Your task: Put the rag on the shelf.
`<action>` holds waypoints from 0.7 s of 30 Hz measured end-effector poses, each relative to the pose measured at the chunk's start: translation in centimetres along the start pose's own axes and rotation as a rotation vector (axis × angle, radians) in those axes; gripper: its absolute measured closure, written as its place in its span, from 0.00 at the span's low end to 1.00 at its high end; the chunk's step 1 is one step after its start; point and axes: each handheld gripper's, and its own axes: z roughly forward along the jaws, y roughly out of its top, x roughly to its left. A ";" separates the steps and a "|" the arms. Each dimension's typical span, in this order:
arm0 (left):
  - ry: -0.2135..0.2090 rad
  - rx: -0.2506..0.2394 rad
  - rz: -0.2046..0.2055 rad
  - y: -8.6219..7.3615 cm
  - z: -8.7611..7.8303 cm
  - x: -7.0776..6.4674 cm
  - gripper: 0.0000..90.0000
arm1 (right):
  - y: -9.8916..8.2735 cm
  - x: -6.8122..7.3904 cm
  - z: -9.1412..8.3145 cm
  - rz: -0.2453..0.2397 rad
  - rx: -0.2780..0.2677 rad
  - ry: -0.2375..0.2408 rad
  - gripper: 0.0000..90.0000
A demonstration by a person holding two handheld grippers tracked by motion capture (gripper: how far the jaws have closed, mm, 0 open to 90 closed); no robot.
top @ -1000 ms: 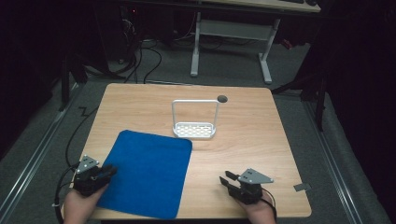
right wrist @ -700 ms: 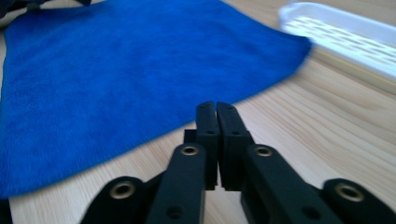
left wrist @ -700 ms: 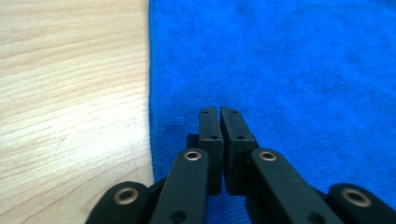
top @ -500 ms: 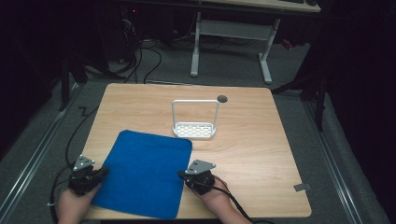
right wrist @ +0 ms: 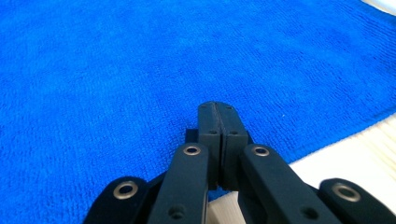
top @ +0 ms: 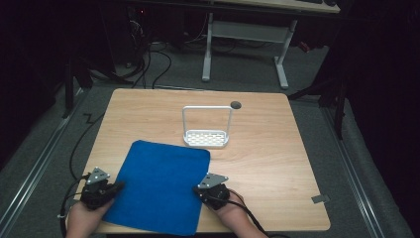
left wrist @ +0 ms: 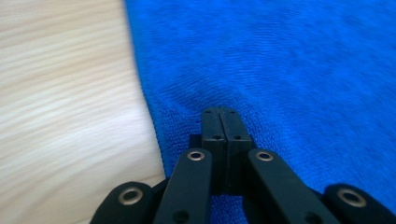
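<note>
High view is showing a blue towel (top: pixel 158 186) lying flat on the table (top: pixel 277 163), both tools, left (top: pixel 113 188) and right (top: pixel 200 192), sitting clenched at its side edges. Clenched empty, they risk bunching the cloth.

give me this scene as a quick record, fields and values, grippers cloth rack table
table: light wood, small dark round spot near far edge
cloth: blue, flat on near left part of table, near edge at the table's front edge
rack: white, upright handle, beyond the cloth, apart from it
left gripper: jaws together, over the cloth's left edge
right gripper: jaws together, over the cloth's right edge
cloth pinched: cannot tell
</note>
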 end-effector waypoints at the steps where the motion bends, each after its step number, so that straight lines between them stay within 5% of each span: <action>1: -0.015 0.005 0.014 0.1 0.2 -0.5 1.00 | -0.4 -0.2 -0.4 0.004 -0.001 -0.002 1.00; 6: -0.055 0.021 0.084 0.7 1.0 -3.0 1.00 | -2.0 -1.0 -2.3 0.013 0.002 -0.025 1.00; 15: -0.132 0.009 0.140 1.0 2.0 -5.6 1.00 | -4.0 -2.2 -4.4 0.054 0.007 -0.062 1.00; 21: -0.209 0.005 0.125 1.1 2.7 -6.6 1.00 | -5.3 -3.1 -5.8 0.072 0.003 -0.084 1.00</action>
